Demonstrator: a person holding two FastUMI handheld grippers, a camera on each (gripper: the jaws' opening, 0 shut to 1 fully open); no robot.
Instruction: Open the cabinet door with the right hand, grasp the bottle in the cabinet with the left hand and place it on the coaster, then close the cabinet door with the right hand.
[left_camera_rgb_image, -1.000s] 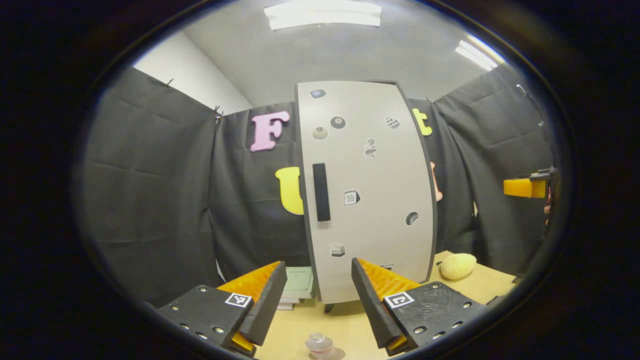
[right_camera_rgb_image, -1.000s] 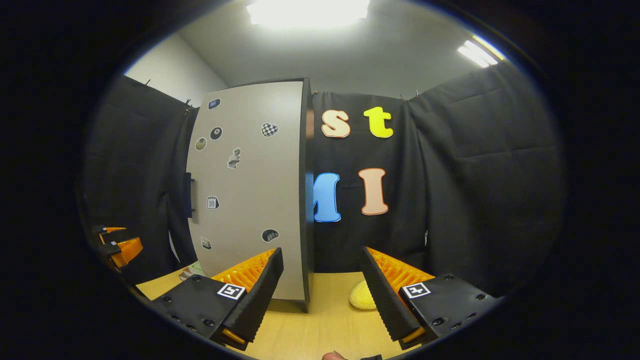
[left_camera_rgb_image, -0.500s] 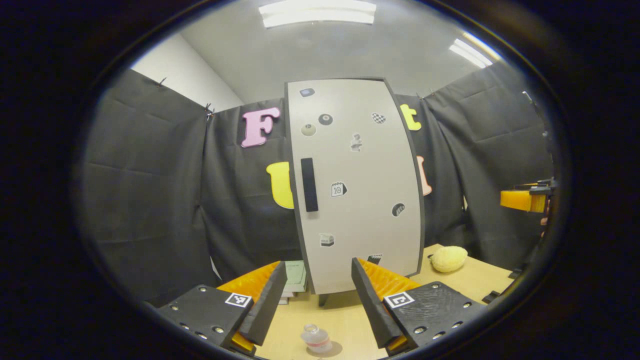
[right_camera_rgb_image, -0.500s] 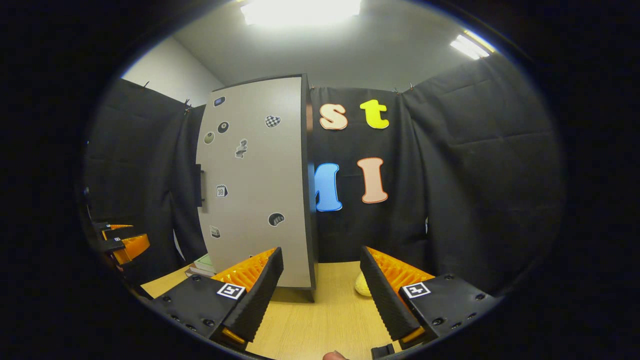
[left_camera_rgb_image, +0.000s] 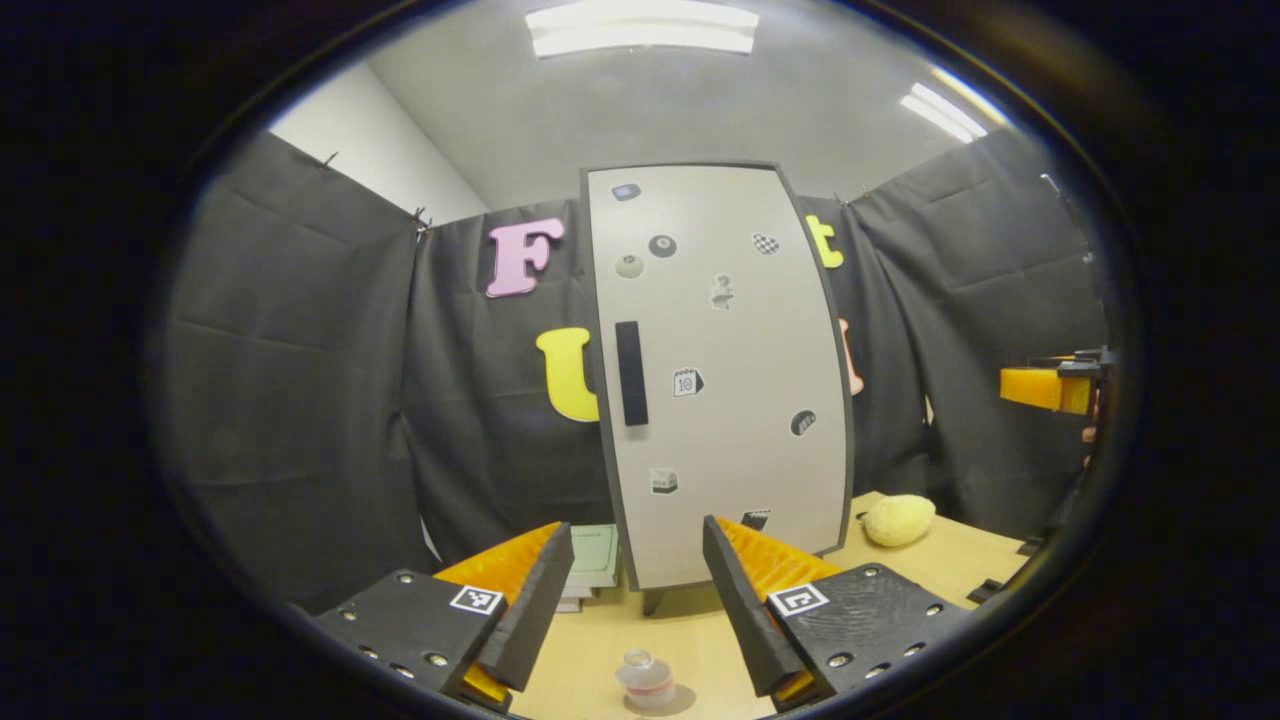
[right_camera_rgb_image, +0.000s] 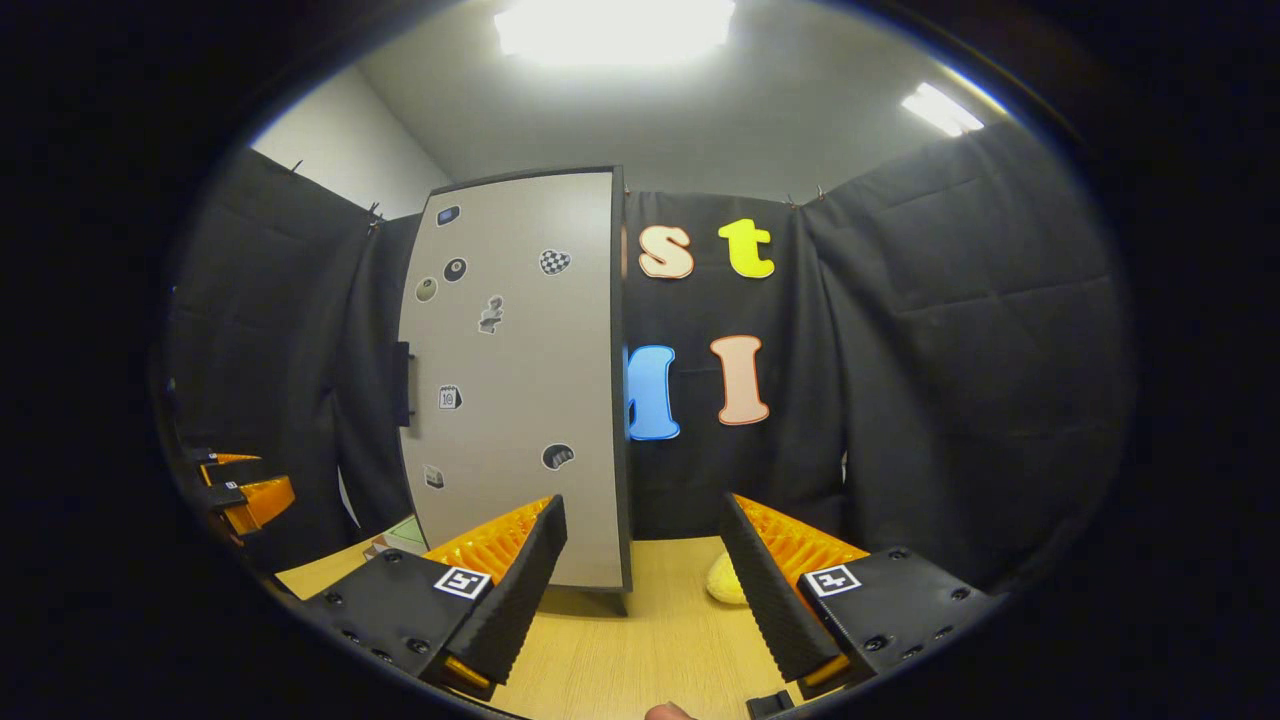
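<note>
The cabinet (left_camera_rgb_image: 725, 375) stands on the table (left_camera_rgb_image: 700, 630) with its door shut, a dark handle (left_camera_rgb_image: 631, 373) near the door's left edge. In front of the cabinet, the bottle (left_camera_rgb_image: 645, 682) stands upright on the table; whether a coaster lies under it cannot be told. The left tongs (left_camera_rgb_image: 630, 620) hang wide apart above the bottle, holding nothing. The right tongs (right_camera_rgb_image: 645, 600) are also wide and empty, facing the cabinet's right edge. A yellow sponge (left_camera_rgb_image: 898, 520) lies right of the cabinet, books (left_camera_rgb_image: 592, 562) to its left.
</note>
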